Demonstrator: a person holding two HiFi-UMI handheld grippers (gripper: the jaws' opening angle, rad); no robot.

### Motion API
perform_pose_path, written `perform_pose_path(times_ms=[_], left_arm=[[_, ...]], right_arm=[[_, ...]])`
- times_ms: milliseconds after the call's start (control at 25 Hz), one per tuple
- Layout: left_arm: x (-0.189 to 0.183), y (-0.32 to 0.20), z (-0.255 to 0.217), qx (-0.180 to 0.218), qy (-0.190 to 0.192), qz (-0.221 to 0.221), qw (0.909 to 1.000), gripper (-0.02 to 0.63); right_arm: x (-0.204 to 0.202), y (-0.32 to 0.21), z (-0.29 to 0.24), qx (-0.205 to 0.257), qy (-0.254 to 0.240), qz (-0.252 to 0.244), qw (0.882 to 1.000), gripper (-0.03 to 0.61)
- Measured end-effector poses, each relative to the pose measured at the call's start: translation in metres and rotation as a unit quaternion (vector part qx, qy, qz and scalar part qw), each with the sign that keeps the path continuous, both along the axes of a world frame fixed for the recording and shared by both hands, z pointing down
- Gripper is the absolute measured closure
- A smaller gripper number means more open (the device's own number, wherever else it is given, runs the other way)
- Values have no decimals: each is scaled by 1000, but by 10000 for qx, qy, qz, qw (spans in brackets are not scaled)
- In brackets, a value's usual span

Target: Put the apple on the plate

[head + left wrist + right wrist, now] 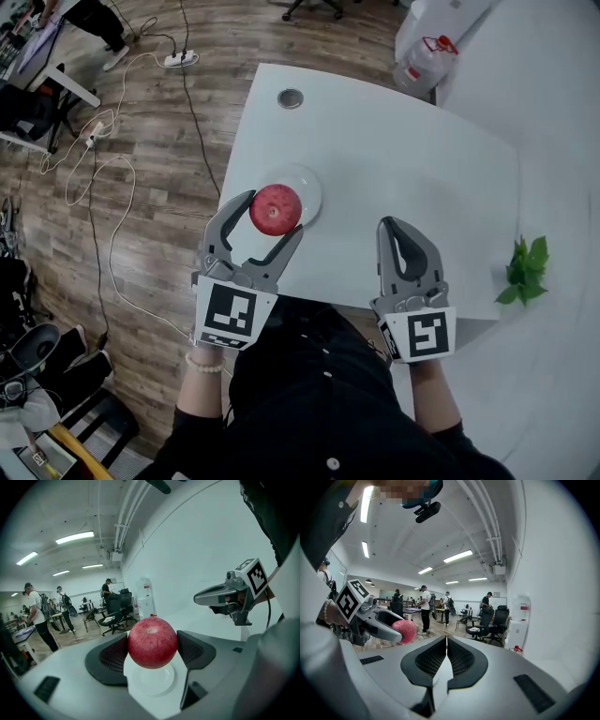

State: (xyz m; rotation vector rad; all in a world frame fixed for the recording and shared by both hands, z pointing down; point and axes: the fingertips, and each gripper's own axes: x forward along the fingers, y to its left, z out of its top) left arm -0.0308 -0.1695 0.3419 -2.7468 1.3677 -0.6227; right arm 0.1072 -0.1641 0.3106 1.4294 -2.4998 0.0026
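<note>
The left gripper point(276, 214) clamps the apple point(274, 206) over the plate point(310, 187), poised to set it down; at three o'clock, the right gripper point(401, 228) hangs closed (nothing in it).

One apple point(275, 206), one plate point(308, 187), one table point(375, 150), one leafy sprig point(525, 270), two tongs: left tongs point(276, 214), right tongs point(390, 225).
</note>
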Motion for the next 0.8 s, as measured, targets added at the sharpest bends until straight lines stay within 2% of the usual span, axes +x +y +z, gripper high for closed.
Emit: perform_pose_path(times_ms=[800], left_arm=[[-1,-35,64,-477,-182,206,9985,272]], right_arm=[[0,-8,15,-237,128,334,9991,535]])
